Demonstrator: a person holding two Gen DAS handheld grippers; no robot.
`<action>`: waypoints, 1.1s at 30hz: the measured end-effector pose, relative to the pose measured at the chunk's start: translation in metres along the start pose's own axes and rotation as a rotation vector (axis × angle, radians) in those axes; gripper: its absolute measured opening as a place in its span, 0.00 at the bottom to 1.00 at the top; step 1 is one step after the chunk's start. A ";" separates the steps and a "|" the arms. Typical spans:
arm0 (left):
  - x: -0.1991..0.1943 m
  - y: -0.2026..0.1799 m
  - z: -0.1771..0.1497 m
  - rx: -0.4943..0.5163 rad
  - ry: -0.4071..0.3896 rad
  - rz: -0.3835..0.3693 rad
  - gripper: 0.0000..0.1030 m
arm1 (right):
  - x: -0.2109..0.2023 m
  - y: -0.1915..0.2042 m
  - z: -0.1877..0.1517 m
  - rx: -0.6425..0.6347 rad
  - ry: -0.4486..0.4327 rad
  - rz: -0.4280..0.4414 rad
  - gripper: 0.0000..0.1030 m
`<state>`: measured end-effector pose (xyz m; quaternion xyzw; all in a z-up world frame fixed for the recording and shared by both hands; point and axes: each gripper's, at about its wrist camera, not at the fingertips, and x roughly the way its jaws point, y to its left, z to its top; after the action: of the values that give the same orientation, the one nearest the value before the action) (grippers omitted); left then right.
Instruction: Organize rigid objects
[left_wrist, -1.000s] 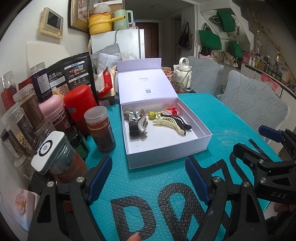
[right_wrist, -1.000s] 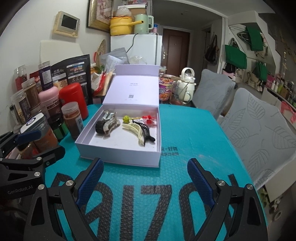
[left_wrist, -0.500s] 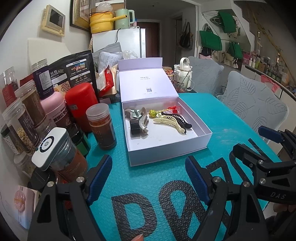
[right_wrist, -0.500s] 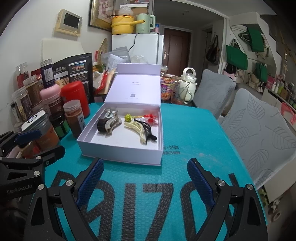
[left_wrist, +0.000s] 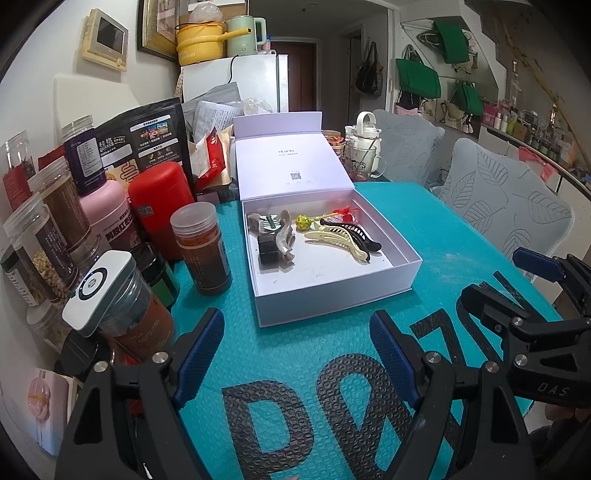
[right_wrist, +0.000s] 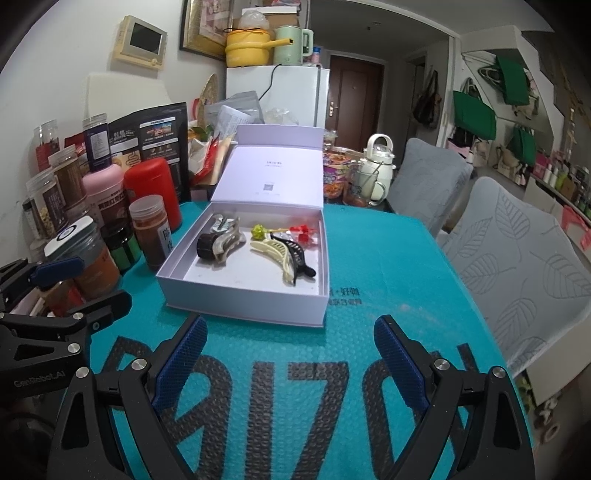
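I held both claws, left claw and right claw, spread and empty above the teal surface. Hair clips lay in the open box; I judged a careless reach could topple nearby jars.

A teal-matted table carries an open white box beside clustered jars.

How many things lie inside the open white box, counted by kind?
Hair claw clips: 4 (grey-beige, striped, cream, black)
Black cylinder: 1
Green ball stick: 1
Red trinket: 1
Total: 7
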<state>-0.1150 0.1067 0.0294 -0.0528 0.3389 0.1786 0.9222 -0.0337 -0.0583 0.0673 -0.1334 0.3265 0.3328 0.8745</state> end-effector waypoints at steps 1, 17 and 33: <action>0.000 0.000 0.000 0.001 0.000 0.000 0.79 | 0.000 0.000 0.000 0.001 -0.001 0.000 0.90; -0.001 -0.007 0.000 0.021 0.009 -0.011 0.79 | 0.005 -0.004 -0.002 0.012 0.011 -0.010 0.90; -0.001 -0.008 -0.002 0.023 0.021 -0.003 0.79 | 0.005 -0.005 -0.004 0.020 0.015 -0.014 0.90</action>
<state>-0.1133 0.0988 0.0284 -0.0445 0.3506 0.1729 0.9194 -0.0295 -0.0609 0.0615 -0.1296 0.3353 0.3223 0.8757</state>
